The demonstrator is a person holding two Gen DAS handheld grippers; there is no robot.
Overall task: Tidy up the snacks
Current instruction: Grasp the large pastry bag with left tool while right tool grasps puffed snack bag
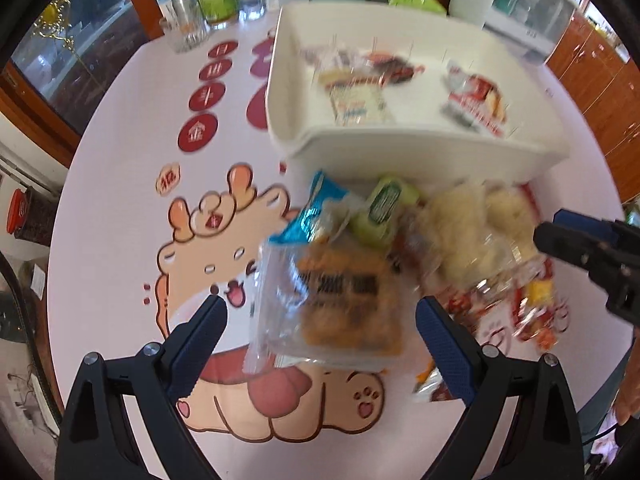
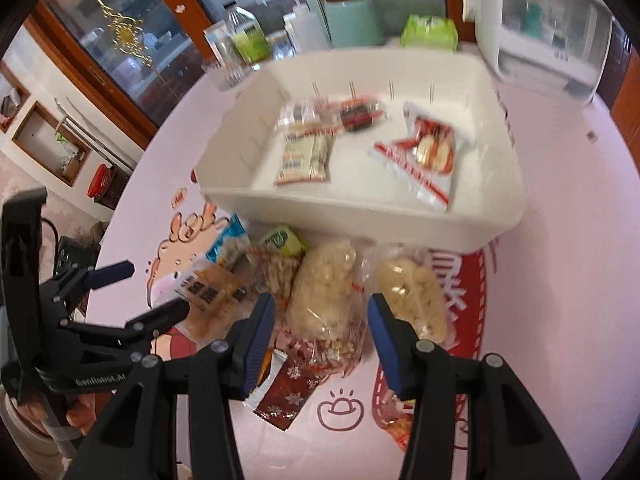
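Observation:
A white bin [image 1: 420, 146] [image 2: 360, 204] holds several snack packets, among them a red-and-white packet [image 2: 424, 156]. In front of it lies a pile of snacks. My left gripper [image 1: 320, 320] is open, its fingers on either side of a clear packet of brown cake [image 1: 340, 300] [image 2: 212, 300]. My right gripper [image 2: 320, 320] is open over a pale puffed snack bag [image 2: 324, 296] [image 1: 456, 236]. A second pale bag [image 2: 416, 292], a green packet [image 1: 380, 212] and a blue packet [image 1: 316, 216] lie in the pile. Each gripper shows in the other's view: the right one [image 1: 548, 236], the left one [image 2: 156, 292].
Jars, bottles and a glass [image 1: 188, 24] stand at the table's far edge, with a green bag [image 2: 430, 32] behind the bin. A dark red sachet [image 2: 288, 396] lies near my right gripper. A white appliance [image 2: 552, 28] stands at far right. The tablecloth [image 1: 120, 184] has cartoon prints.

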